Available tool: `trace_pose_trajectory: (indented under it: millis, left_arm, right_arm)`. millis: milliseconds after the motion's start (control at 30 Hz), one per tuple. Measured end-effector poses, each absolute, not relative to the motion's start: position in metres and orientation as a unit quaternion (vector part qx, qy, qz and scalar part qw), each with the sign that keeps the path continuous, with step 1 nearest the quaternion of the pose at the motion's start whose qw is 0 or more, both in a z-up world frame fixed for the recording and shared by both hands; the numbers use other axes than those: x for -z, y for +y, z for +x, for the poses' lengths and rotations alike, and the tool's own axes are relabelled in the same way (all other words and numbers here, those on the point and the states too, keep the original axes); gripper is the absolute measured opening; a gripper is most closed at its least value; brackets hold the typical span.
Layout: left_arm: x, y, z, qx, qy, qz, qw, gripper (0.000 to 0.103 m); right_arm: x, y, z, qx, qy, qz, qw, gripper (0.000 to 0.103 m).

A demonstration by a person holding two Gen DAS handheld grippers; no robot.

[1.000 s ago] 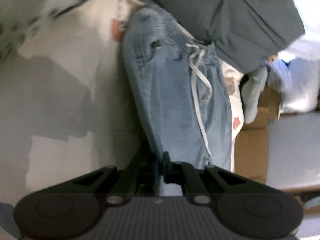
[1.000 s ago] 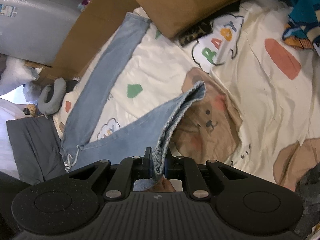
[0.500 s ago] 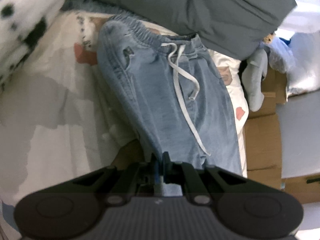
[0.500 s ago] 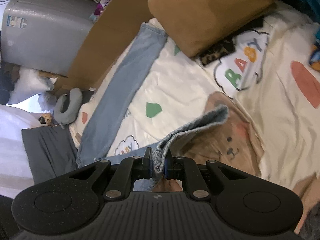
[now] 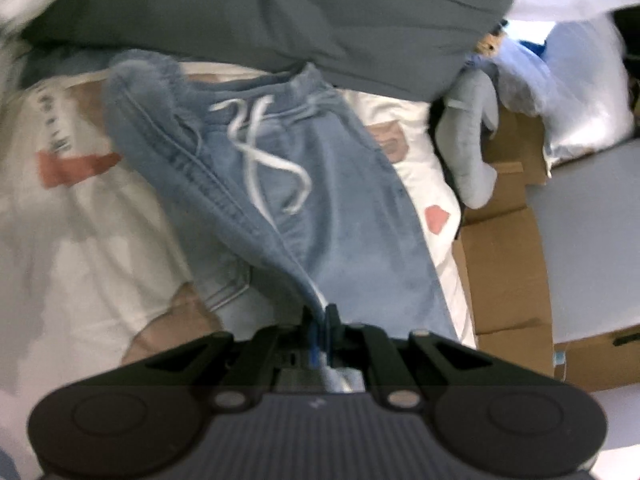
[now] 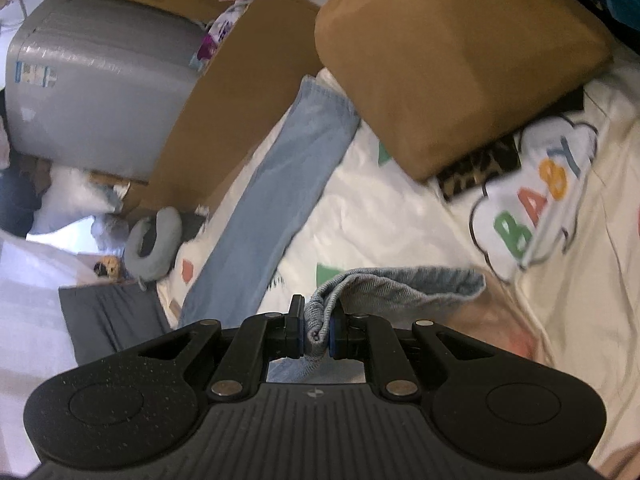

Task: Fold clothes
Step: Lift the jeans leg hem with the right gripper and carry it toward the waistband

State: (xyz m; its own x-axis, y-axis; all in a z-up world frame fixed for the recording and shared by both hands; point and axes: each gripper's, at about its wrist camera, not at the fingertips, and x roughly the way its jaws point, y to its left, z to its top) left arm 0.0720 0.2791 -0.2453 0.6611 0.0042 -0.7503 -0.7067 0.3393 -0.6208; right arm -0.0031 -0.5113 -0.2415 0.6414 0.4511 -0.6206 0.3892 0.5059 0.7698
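Both claws (left claw point(image 5: 321, 330), right claw point(image 6: 316, 336)) pinching jeans point(image 5: 320, 208).

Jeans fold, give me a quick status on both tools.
Left tool shut on jeans at the hip seam. Right tool shut on a leg hem. Other leg flat on the bedsheet, its cuff beside the brown cushion.

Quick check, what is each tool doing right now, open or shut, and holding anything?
Left tool: shut on the blue jeans, pinching a fabric edge.
Right tool: shut on the jeans' leg hem, lifted off the bedsheet.
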Motion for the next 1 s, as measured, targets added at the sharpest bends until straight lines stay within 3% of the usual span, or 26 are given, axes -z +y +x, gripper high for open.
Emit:
trace_pose_trajectory:
  millis: [1000]
  left_arm:
    - [0.261,0.277,0.26,-0.194,0.366,-0.457,0.787,0.004]
  right_arm:
    - [0.271,-0.534,0.201,0.04,0.401,0.47,0.785,0.01]
